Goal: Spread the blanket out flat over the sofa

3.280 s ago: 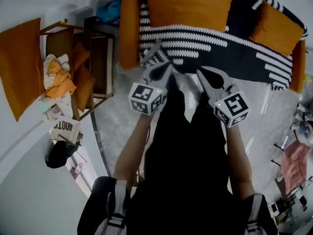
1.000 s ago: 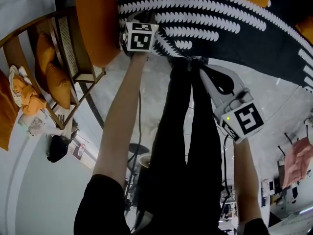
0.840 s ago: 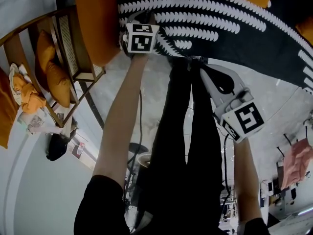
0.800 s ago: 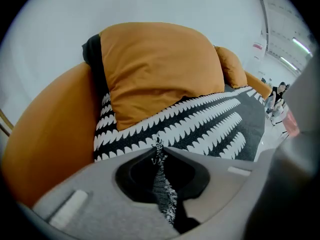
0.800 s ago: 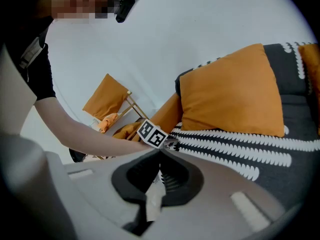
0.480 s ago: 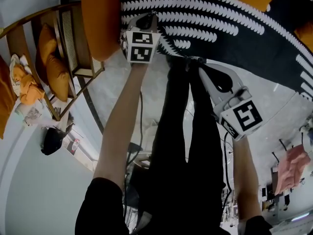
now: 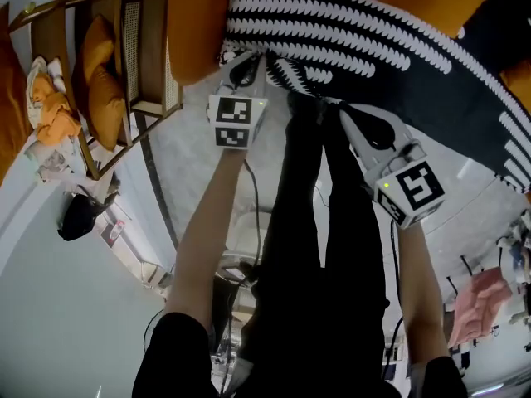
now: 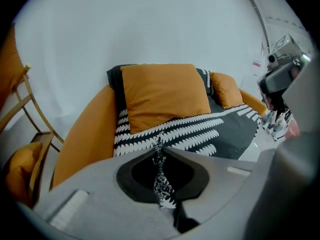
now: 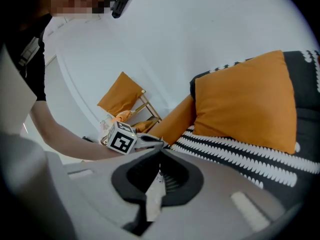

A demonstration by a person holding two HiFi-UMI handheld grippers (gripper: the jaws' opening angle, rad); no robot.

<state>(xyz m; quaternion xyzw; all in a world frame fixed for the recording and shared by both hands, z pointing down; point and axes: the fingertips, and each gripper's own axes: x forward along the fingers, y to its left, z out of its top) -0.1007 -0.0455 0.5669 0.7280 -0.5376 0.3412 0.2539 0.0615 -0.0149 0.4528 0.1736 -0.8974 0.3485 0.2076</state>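
The black blanket (image 7: 373, 48) with white leaf stripes lies rumpled over the seat of the orange sofa (image 7: 195, 31). My left gripper (image 7: 249, 59) is at its front left corner, beside the sofa arm, shut on the fabric. In the left gripper view a mottled strip of blanket (image 8: 200, 134) runs pinched between the jaws of the left gripper (image 8: 159, 145). My right gripper (image 7: 336, 106) sits at the blanket's front edge, jaws together, with a thin bit of fabric seemingly caught at its tips (image 9: 160, 153). Orange cushions (image 8: 160, 91) lean on the backrest.
A wooden chair (image 7: 141, 56) with orange cushions stands left of the sofa. A black bag (image 7: 79, 218) and cables lie on the pale floor. My legs in black trousers (image 7: 315, 247) stand in front of the sofa. A pink cloth (image 7: 477, 305) lies at the lower right.
My left gripper has pulled back from the sofa edge and risen, drawing the blanket corner with it. The right gripper has stayed about where it was.
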